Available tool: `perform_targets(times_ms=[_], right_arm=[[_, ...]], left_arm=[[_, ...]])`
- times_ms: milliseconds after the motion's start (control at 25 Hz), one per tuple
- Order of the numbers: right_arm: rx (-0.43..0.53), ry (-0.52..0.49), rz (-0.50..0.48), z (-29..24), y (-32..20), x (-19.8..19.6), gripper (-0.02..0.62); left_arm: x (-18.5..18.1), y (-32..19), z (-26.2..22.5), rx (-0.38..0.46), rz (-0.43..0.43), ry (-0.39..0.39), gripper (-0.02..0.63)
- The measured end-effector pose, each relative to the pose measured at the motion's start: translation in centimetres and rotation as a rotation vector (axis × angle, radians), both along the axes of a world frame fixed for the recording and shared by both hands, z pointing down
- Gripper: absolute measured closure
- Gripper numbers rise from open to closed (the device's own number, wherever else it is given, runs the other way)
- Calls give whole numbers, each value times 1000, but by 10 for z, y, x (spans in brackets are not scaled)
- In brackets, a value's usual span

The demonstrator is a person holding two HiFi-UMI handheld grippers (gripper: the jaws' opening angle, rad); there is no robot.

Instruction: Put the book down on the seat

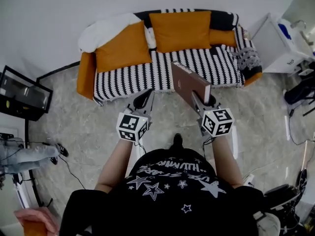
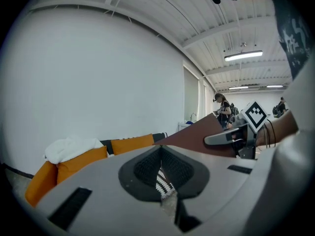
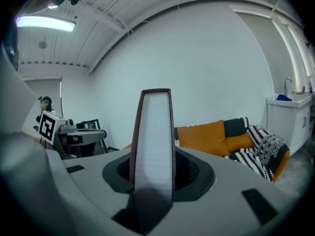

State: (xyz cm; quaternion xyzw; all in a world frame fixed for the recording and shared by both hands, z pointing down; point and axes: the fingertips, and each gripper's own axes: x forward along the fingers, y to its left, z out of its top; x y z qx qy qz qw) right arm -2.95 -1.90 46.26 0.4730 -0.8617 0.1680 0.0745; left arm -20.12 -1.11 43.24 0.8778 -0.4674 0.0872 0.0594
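Over grey floor [image 1: 88,127] facing the striped sofa [image 1: 216,65], right fingers [image 3: 197,171] clamp the book [image 1: 189,85]; left fingers [image 2: 142,168] together.

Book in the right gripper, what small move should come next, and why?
Probably carry the book forward until it is over the striped seat. The right gripper grips it in the air above the floor in front of the seat, so lowering now would likely miss.
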Motion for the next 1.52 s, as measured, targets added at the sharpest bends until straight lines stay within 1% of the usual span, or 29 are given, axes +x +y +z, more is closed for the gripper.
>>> perform_targets(times_ms=[280,480,680,880,1040,1280,1360,1520], right_arm=[[-7,-25,12,6,-25,34,440],[-21,-30,19,14,-35,59,440],[-40,-50,45,20,-50,74,440],[-82,-49,76,37,-69,77,440],[-106,-36,115,41,-95,83,440],[-114,-19,182,35,-148,99,440],[-120,-12,194,36,-163,101,440],[-125,-2,211,37,-201,99,440]], left_arm=[[43,-34,7,-14,30,-22,597],[71,-53,11,-25,38,-17,597],[81,-66,12,-30,56,-41,597],[78,-87,30,-68,74,-41,597],[84,-122,39,-96,110,-25,597],[101,-187,41,-98,167,4,597],[105,-204,44,-104,185,19,597],[107,-241,44,-98,212,24,597]])
